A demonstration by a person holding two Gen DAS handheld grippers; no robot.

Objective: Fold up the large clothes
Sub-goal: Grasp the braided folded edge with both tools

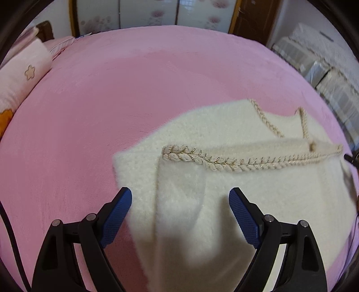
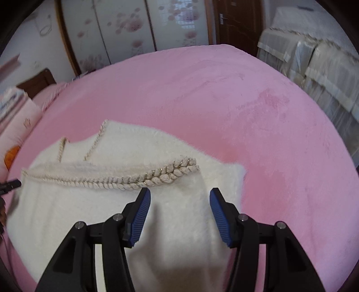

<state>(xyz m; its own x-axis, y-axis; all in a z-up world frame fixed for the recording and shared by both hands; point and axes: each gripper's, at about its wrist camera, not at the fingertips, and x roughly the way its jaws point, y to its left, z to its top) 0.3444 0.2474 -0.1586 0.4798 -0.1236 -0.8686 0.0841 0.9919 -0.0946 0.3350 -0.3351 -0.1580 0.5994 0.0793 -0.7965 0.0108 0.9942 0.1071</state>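
Cream fuzzy garment (image 1: 258,179), braided rope trim (image 1: 224,162), folded on pink bedspread (image 1: 112,101)

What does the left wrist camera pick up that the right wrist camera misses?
Only the left wrist view shows the left claw, open over the cream garment's left end, and a pillow's flower outline clearly. Only the right wrist view shows the right claw, open over the garment's right end, a door handle and a wall cord. Both share the garment, its braided trim, the pink bedspread, the floral wardrobe and covered furniture.
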